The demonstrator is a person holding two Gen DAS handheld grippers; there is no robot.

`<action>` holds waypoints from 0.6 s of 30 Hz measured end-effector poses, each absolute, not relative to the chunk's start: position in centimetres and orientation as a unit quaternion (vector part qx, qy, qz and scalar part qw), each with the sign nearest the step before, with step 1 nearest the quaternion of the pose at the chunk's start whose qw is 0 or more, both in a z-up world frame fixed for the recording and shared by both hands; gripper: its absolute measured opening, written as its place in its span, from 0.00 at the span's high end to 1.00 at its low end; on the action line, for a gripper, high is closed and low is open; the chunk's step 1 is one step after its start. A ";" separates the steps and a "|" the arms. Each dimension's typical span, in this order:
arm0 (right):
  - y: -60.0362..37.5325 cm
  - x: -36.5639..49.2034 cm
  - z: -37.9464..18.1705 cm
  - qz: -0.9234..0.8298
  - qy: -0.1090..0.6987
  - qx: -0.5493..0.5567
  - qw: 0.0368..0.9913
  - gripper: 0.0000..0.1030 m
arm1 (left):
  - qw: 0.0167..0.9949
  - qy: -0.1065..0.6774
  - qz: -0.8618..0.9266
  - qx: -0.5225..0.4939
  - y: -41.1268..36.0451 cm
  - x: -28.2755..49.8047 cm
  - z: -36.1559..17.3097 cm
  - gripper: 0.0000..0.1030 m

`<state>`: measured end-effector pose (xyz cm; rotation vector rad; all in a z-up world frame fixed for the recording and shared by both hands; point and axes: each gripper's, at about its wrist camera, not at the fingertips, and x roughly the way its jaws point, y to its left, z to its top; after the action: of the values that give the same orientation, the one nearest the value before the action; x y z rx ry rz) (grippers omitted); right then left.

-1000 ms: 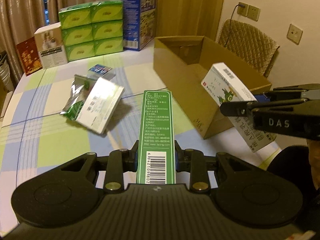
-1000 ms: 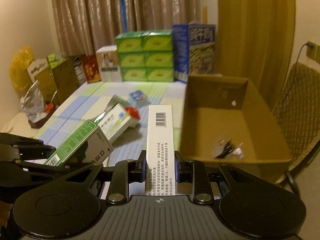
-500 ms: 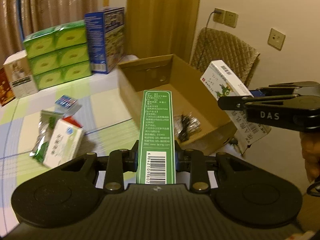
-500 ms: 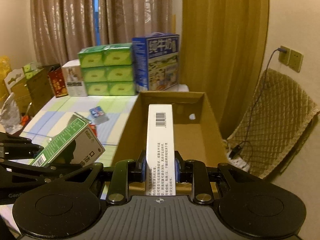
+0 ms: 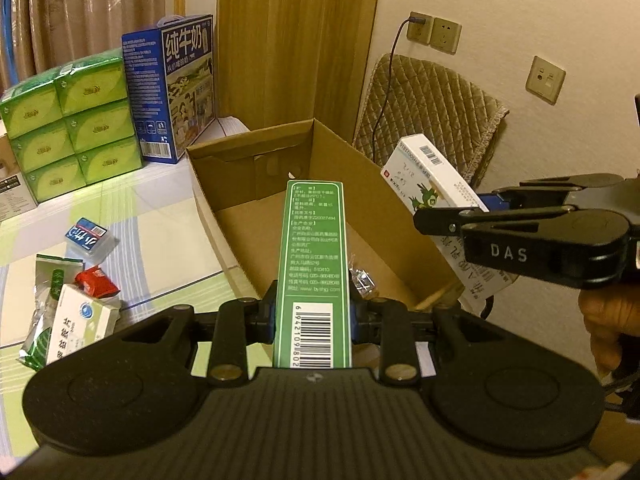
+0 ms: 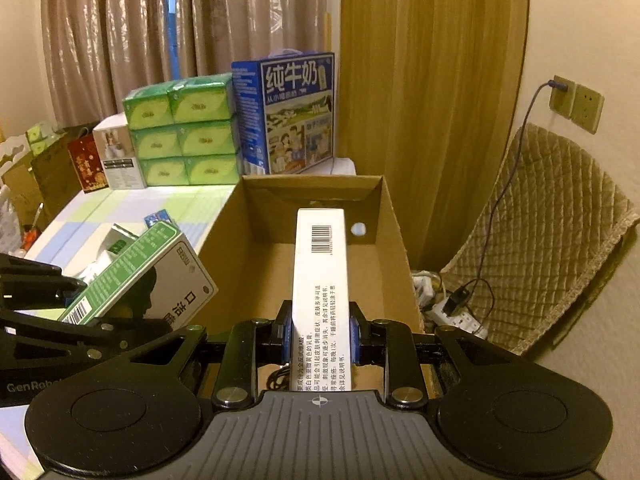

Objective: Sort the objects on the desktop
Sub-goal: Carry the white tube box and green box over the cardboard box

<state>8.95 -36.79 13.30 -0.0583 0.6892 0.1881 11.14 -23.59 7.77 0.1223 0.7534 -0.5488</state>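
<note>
Over the cardboard box point(image 5: 280, 200) on the checked tablecloth point(image 5: 160, 232), both tongs clenched on medicine cartons.

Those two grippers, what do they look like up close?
Both are matte black plastic. The left gripper has a ribbed body, two round discs, brass-coloured pivot screws and blue pads. The right gripper matches; from the side it reads "DAS" in white. A bare hand holds it.

"DAS" on right claw point(image 5: 456, 216); "纯牛奶" on milk carton point(image 6: 296, 116).
</note>
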 end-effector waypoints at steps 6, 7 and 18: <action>-37.3 10.8 12.9 0.088 0.341 -0.021 0.936 0.78 | 0.890 0.367 -0.266 0.053 -24.4 12.9 7.3 0.75; -37.4 11.1 12.8 0.088 0.342 -0.020 0.935 0.78 | 0.889 0.368 -0.266 0.053 -24.4 13.1 7.2 0.75; -38.3 13.4 11.2 0.084 0.358 -0.018 0.930 0.78 | 0.885 0.375 -0.272 0.049 -26.0 16.2 6.0 0.75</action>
<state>13.45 -38.31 11.24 -0.0372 0.7329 0.1720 16.23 -26.03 6.05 0.1013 0.7803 -0.5667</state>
